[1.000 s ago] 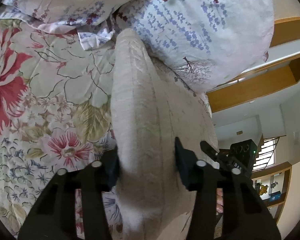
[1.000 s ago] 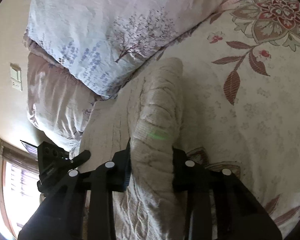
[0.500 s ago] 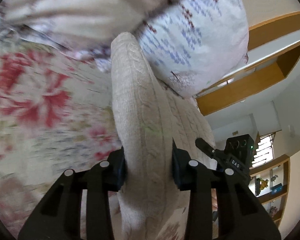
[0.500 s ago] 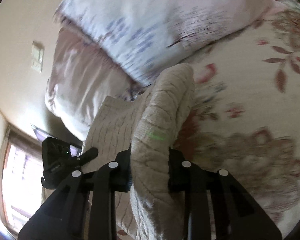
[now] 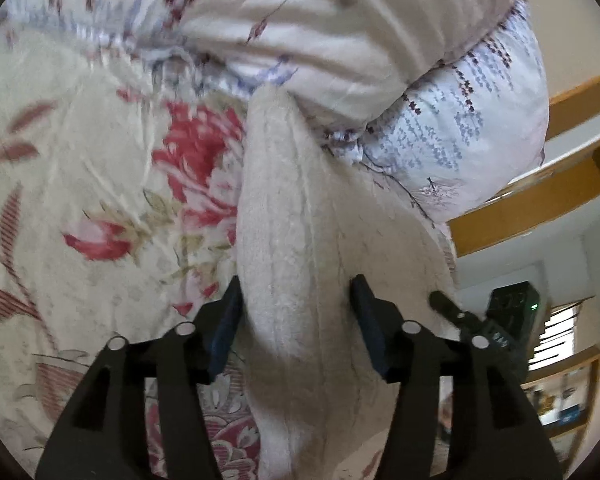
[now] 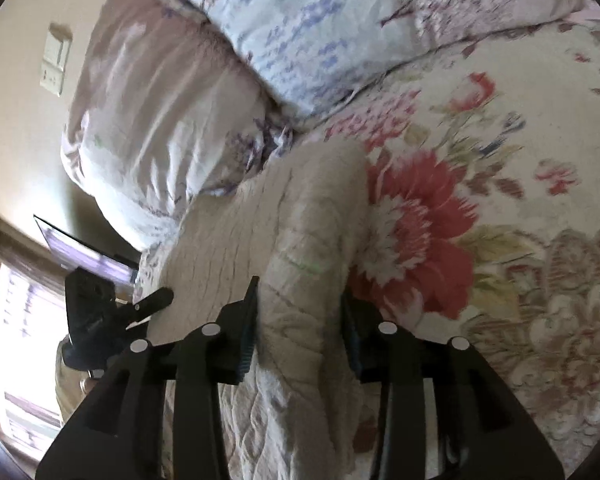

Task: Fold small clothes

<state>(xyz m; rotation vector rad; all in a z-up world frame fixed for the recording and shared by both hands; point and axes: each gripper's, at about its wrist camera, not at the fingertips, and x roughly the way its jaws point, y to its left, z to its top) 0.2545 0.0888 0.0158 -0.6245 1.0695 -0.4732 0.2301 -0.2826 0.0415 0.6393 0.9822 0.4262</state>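
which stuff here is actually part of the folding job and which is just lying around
Part of the job:
- cream knit garment, bunched between both sets of jaws, which have just been opening
- left gripper
- right gripper

Just lying about:
- floral bedspread under the garment
- blue-print pillow
- pinkish pillow
- wall switch plate
- wooden shelving

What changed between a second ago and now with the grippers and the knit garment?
Both grippers carried the cream knit garment toward the pillows. The left gripper and right gripper have just been opening, fabric still between their jaws. The floral bedspread is unchanged.
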